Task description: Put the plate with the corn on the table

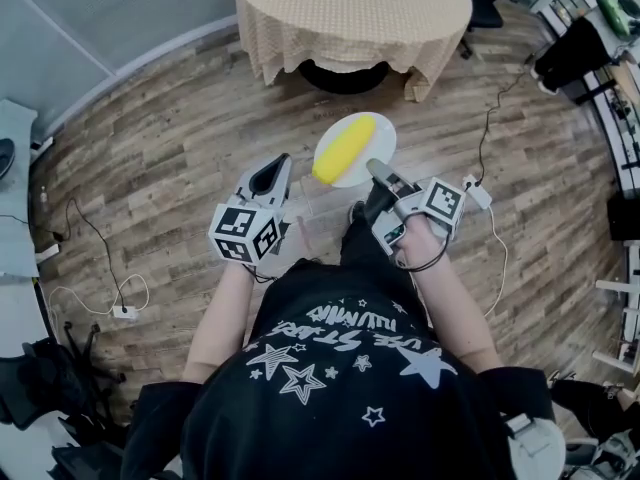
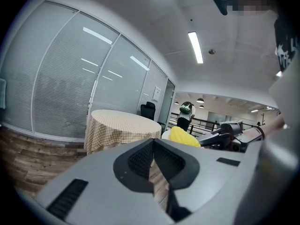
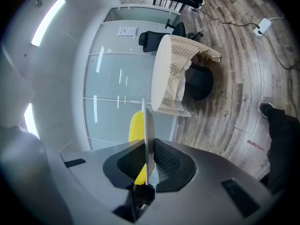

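A white plate (image 1: 372, 136) carrying a yellow corn cob (image 1: 345, 148) hangs above the wooden floor, in front of the person. My right gripper (image 1: 377, 171) is shut on the plate's near rim. In the right gripper view the plate (image 3: 146, 125) stands edge-on between the pads, with the corn (image 3: 136, 124) on its left face. My left gripper (image 1: 271, 173) is held beside the plate to the left, apart from it, shut with nothing in it (image 2: 153, 143). The round table (image 1: 350, 8) with a checked cloth stands just beyond the plate.
Cables (image 1: 100, 258) and a power strip (image 1: 478, 193) lie on the wood floor (image 1: 160, 148). A black office chair (image 3: 161, 37) stands behind the table. Shelving (image 1: 610, 88) lines the right side. A glass partition (image 2: 70, 88) runs along the left.
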A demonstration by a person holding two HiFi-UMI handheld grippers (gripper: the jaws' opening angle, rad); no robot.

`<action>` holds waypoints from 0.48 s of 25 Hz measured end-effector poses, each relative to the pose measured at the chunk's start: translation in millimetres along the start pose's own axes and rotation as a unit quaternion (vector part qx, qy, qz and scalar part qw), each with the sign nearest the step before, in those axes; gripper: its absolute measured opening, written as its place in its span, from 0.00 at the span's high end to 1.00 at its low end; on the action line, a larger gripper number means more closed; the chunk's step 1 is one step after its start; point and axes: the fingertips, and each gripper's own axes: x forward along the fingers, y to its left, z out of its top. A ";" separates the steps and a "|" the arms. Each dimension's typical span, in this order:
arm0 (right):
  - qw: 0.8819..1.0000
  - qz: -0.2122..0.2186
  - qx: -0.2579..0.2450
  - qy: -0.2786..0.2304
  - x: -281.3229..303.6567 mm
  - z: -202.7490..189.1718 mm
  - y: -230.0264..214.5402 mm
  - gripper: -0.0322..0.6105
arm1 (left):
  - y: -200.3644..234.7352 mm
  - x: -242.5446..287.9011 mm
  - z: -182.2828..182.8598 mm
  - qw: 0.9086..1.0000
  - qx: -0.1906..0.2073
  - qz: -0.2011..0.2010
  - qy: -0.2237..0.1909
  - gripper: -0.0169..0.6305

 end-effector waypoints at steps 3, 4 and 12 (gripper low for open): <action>1.000 -0.001 0.004 0.008 3.8 0.1 -4.9 0.87 | 2.2 0.6 -1.9 1.000 0.007 0.002 0.006 0.96; 1.000 -0.002 0.006 0.012 6.4 1.6 -6.9 0.87 | 4.8 2.6 -2.1 1.000 0.009 0.004 0.008 0.96; 0.999 -0.001 0.023 0.037 62.3 49.1 -10.2 0.87 | 41.0 58.4 9.8 0.999 0.000 0.034 0.025 0.96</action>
